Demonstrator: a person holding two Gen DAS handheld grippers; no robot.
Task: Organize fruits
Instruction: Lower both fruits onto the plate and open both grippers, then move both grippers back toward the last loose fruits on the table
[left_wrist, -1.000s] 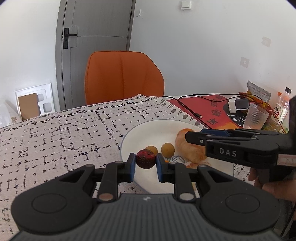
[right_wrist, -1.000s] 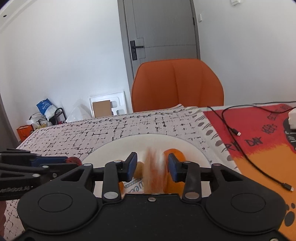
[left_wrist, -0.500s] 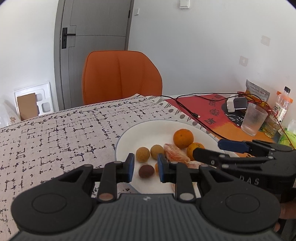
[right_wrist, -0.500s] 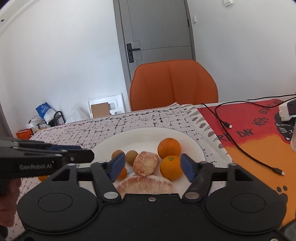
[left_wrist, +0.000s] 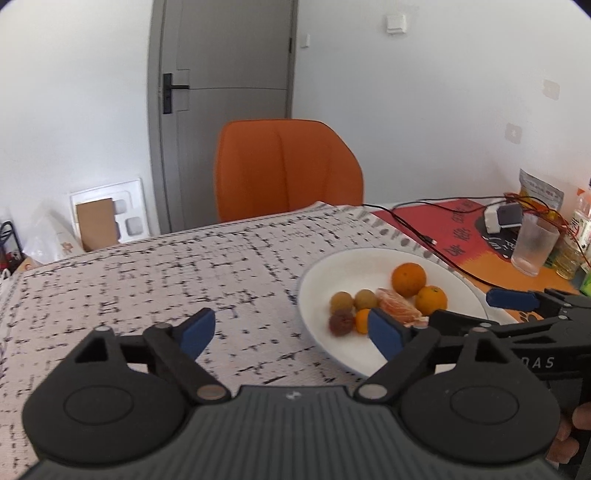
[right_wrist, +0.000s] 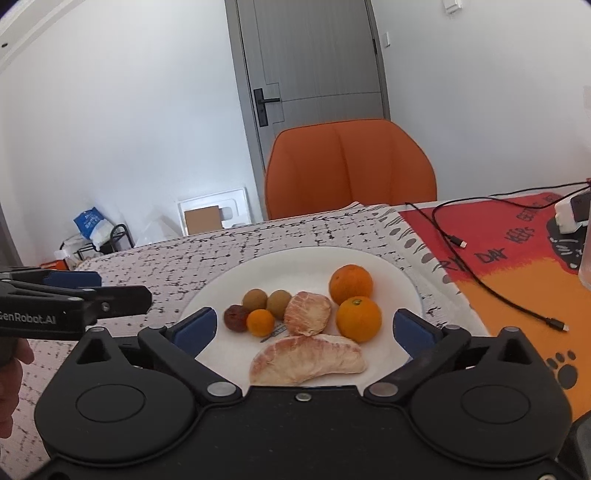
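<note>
A white plate (right_wrist: 384, 266) (left_wrist: 340, 266) on the patterned tablecloth holds the fruit: two oranges (right_wrist: 351, 283) (right_wrist: 358, 319), two peeled pomelo pieces (right_wrist: 307, 314) (right_wrist: 306, 360), two brown longans (right_wrist: 255, 299), a small orange fruit (right_wrist: 260, 322) and a dark red lychee (right_wrist: 236, 317) (left_wrist: 340, 322). My left gripper (left_wrist: 291, 330) is open and empty, left of the plate. My right gripper (right_wrist: 302, 328) is open and empty, just in front of the plate.
An orange chair (right_wrist: 349, 166) stands behind the table. A red-orange mat (right_wrist: 517, 258) with black cables (right_wrist: 480, 280) lies right of the plate. A glass (left_wrist: 533, 245), a white charger and bottles stand at the far right. A grey door is behind.
The left gripper let go of the dark lychee onto the plate, opened wide and drew back left. The right gripper released the pomelo piece, opened and pulled back.
</note>
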